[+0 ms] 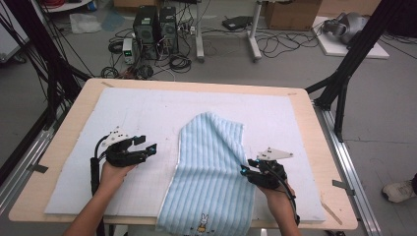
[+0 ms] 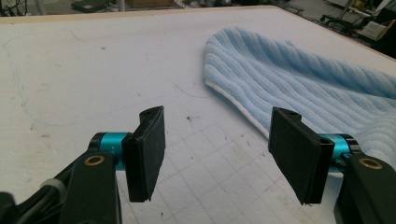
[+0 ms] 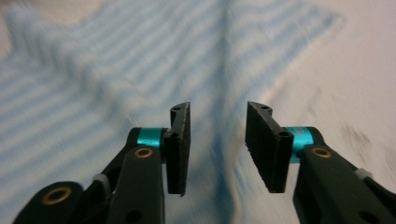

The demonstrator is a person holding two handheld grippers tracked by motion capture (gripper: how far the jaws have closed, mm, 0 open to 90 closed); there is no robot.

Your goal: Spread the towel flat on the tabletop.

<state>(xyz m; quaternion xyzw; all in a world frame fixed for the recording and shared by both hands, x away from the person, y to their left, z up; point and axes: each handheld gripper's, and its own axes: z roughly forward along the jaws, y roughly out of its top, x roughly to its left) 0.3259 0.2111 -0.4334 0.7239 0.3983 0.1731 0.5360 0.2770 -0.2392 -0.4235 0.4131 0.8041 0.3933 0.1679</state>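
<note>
My left gripper (image 1: pixel 150 144) stands wide open over the white mat (image 1: pixel 147 113), nothing between its pads, at nine o'clock of the light blue striped towel (image 1: pixel 211 167). The towel lies mid-table, its near end hanging over the six o'clock edge. My right gripper (image 1: pixel 244 166) sits at the towel's three o'clock edge, jaws moderately parted, pads gripping nothing.
</note>
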